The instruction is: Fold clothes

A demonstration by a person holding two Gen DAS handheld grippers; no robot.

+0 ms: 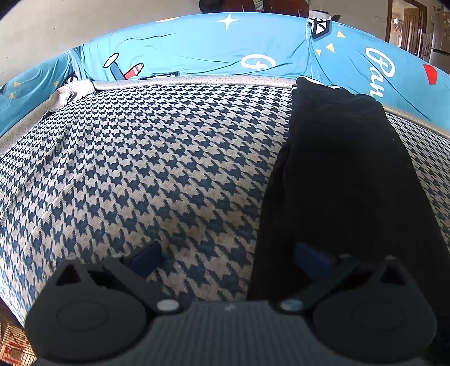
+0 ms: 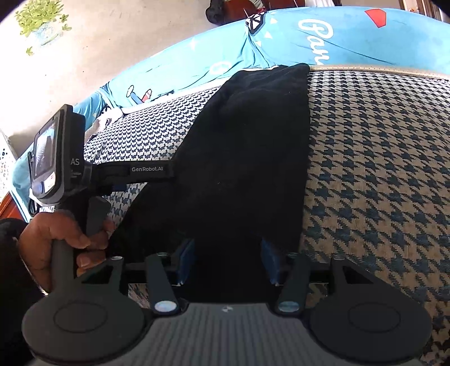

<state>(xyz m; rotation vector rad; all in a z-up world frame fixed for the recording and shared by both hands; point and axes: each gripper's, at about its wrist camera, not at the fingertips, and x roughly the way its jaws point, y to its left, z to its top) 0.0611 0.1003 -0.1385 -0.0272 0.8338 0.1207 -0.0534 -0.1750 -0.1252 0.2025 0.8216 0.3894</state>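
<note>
Surface: a cushion [image 1: 157, 169] covered in navy-and-cream houndstooth fabric, with a pale piped border along its far edge.
Backdrop: a bright blue printed cloth [image 1: 197, 45] with white stars, script lettering and red and yellow shapes rises behind the far edge of the cushion.
Garment: a black garment [image 2: 242, 157] lies as a long folded strip on the cushion, running from the near edge up to the far edge, where its top end overlaps the piped border and touches the blue cloth.
Garment shape: narrower at the far end, wider toward the near edge; its folds are too dark to read.
Left gripper: the left gripper [image 1: 229, 257] hovers low over the near edge of the cushion, pointing down at an angle toward the fabric.
Left fingers: spread wide apart and released; the left finger sits over bare houndstooth, the right blue pad [image 1: 312, 260] sits over the left margin of the black garment. Nothing is pinched between them.
Right gripper: the right gripper [image 2: 227, 260] is at the near end of the black garment, with the cloth filling the gap between its blue pads.
Right fingers: partly closed, one pad on each side of the dark strip; whether they actually squeeze the cloth I cannot tell, since the black fabric hides the contact.
Person: a hand [image 2: 60, 233] with a dark sleeve wraps the handle of the left gripper, seen from the right wrist view at the left edge of the garment.
Room: a pale wall with a green leafy plant [image 2: 39, 19] beyond the blue cloth.
</note>
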